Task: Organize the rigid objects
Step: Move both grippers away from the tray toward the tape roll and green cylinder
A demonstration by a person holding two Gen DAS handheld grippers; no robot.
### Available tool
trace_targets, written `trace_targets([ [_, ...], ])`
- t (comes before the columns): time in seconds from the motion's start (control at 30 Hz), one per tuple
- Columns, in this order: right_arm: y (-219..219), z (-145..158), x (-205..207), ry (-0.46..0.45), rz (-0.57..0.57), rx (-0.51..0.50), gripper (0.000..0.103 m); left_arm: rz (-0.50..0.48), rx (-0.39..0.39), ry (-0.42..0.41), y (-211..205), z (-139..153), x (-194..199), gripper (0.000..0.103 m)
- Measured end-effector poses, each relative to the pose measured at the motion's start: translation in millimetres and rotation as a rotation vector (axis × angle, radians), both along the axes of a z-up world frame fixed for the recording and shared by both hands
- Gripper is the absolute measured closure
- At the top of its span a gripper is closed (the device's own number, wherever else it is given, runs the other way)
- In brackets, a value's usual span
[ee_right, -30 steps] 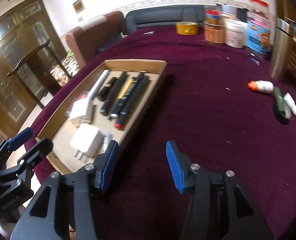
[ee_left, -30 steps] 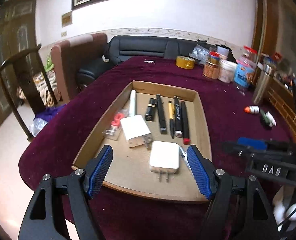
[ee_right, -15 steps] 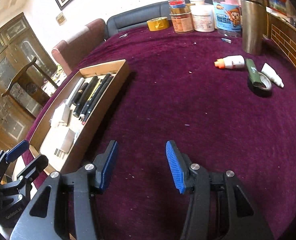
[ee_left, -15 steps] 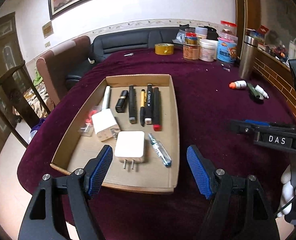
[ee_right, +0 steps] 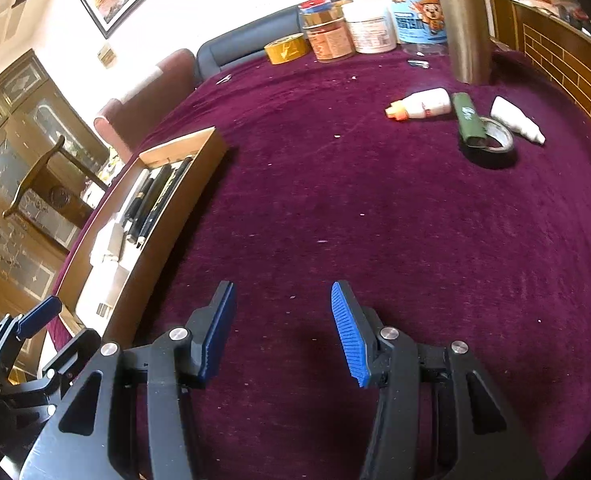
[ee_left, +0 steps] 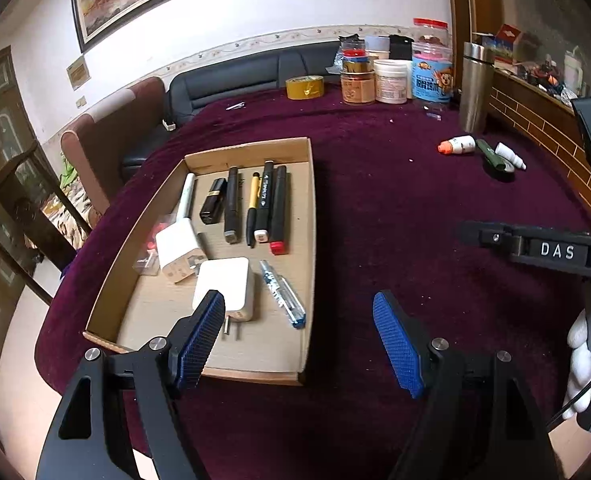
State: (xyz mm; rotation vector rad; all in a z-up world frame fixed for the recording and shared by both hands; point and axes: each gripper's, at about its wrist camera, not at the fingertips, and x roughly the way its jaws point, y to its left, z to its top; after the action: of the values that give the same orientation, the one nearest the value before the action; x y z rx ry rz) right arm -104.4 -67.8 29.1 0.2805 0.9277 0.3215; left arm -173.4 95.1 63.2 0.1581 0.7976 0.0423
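A cardboard tray (ee_left: pixel 309 208) on the purple tablecloth holds several pens and markers (ee_left: pixel 265 208), two white chargers (ee_left: pixel 223 284) and a blue pen (ee_left: pixel 283 294). My left gripper (ee_left: pixel 299 338) is open and empty above the tray's near right corner. My right gripper (ee_right: pixel 281 332) is open and empty over bare cloth to the right of the tray (ee_right: pixel 167 208). Far right on the cloth lie a white bottle with orange cap (ee_right: pixel 421 106), a green tube (ee_right: pixel 469 120) on a black tape roll (ee_right: pixel 491 150), and a small white dropper bottle (ee_right: pixel 513 120).
Jars and tubs (ee_left: pixel 391 76), a yellow tape roll (ee_left: pixel 304 87) and a steel flask (ee_left: pixel 475 92) stand at the table's far edge. A sofa (ee_left: pixel 235 76) and chairs (ee_left: pixel 111 136) stand behind. The right gripper's body (ee_left: pixel 543 248) shows at the left wrist view's right.
Both grippers have swung to the right. The tray has shifted left in both views, and the bottles and tape roll are nearer in the right wrist view.
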Motion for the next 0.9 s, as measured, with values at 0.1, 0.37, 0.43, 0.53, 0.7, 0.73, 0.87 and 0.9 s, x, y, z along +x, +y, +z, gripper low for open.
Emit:
trace_targets([
  [0.1, -8, -3, 1, 0.006, -0.010, 0.010, 0.055, -0.008, 0.011, 0.007, -7, -2, 1, 0.031],
  [0.37, -35, -4, 4, 0.006, -0.049, 0.018, 0.055, -0.037, 0.041, 0.027, -27, -6, 8, 0.031],
  [0.43, -46, -3, 6, 0.005, -0.070, 0.021, 0.055, -0.048, 0.045, 0.031, -33, -6, 12, 0.031],
  [0.53, -63, -3, 7, 0.008, -0.104, 0.025, 0.055, -0.070, 0.052, 0.041, -44, -10, 18, 0.031],
  [0.7, -93, -3, 11, 0.016, -0.165, 0.029, 0.055, -0.124, 0.056, 0.082, -67, -19, 38, 0.032],
  [0.73, -100, -2, 12, 0.017, -0.178, 0.031, 0.055, -0.134, 0.056, 0.086, -71, -20, 42, 0.032],
  [0.87, -123, 4, 19, 0.012, -0.227, 0.046, 0.055, -0.171, 0.003, 0.117, -86, -23, 70, 0.032],
  [0.9, -130, 8, 22, 0.002, -0.245, 0.047, 0.055, -0.172, -0.016, 0.124, -87, -24, 79, 0.032],
])
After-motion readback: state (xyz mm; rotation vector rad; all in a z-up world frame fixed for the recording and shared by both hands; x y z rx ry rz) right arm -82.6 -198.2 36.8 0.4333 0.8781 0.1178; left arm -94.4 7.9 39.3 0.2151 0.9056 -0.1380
